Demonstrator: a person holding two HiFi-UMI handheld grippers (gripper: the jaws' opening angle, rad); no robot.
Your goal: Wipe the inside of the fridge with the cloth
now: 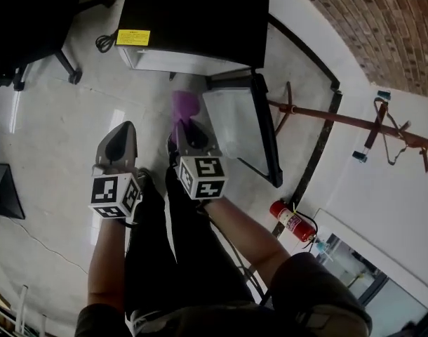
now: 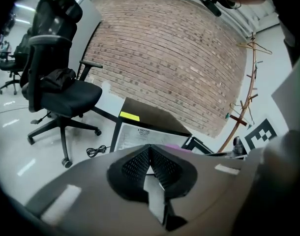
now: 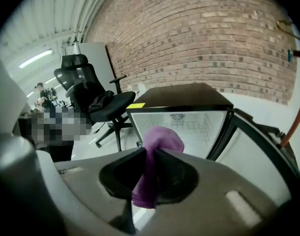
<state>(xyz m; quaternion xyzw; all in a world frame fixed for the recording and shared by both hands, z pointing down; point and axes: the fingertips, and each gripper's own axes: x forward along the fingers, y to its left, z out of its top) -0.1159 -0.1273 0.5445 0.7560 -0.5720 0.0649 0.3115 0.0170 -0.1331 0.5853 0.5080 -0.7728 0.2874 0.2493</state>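
Note:
A small black fridge [image 1: 200, 20] stands on the floor with its door [image 1: 242, 128] swung open to the right; its white inside [image 3: 182, 127] shows in the right gripper view. My right gripper [image 1: 188, 133] is shut on a purple cloth [image 1: 186, 105], held in front of the fridge opening and short of it. The cloth [image 3: 157, 146] sticks out past the jaws and hangs below them. My left gripper [image 1: 121, 140] hangs to the left, shut with nothing in it; in its own view the gripper [image 2: 150, 154] points toward the fridge [image 2: 150, 127].
A black office chair [image 2: 56, 82] stands left of the fridge, with a cable [image 1: 105, 42] on the floor by it. A wooden coat stand [image 1: 354, 125] and a red fire extinguisher [image 1: 292, 221] are at the right by the brick wall [image 3: 214, 38]. My legs [image 1: 193, 258] are below.

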